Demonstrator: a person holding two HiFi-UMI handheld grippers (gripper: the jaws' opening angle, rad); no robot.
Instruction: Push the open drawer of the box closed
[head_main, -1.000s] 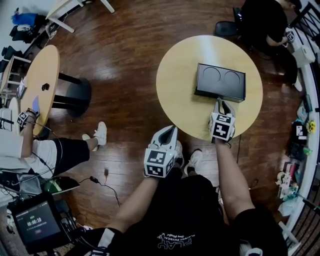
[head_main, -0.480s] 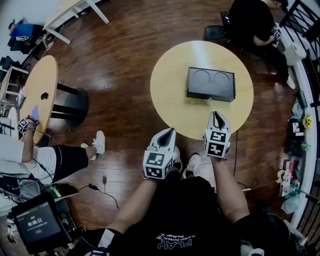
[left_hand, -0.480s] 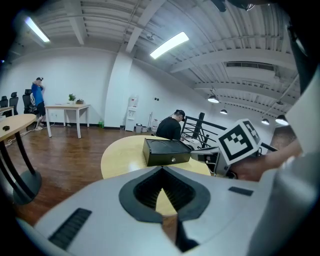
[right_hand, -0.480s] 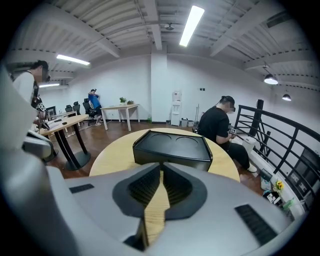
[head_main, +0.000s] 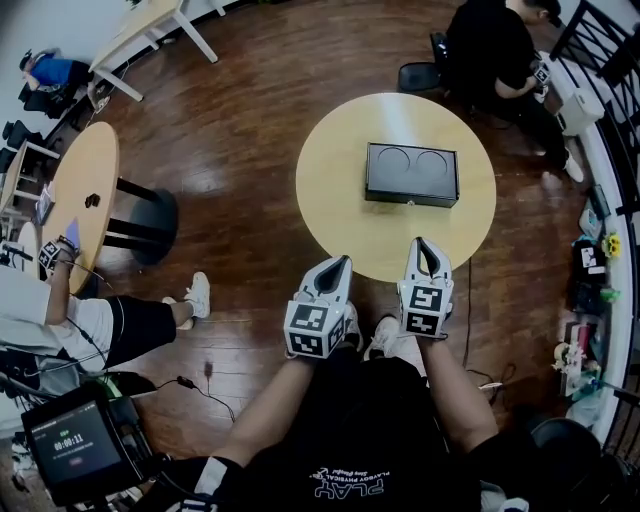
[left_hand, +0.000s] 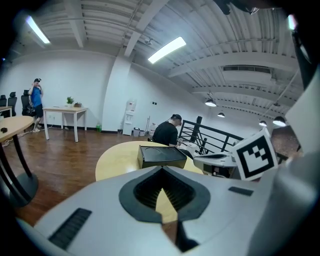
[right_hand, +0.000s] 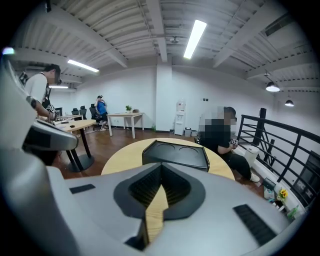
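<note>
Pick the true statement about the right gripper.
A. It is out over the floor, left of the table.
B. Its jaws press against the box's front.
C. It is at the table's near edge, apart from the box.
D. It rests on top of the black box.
C: in the head view the right gripper is at the near edge of the round table, with bare tabletop between it and the black box.

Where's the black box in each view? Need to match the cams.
Head view: black box sits upper centre-right, on the round table.
Left gripper view: box near centre, on the table's far side.
Right gripper view: box near centre, slightly right.
Shared landmark: the round table under the box.
</note>
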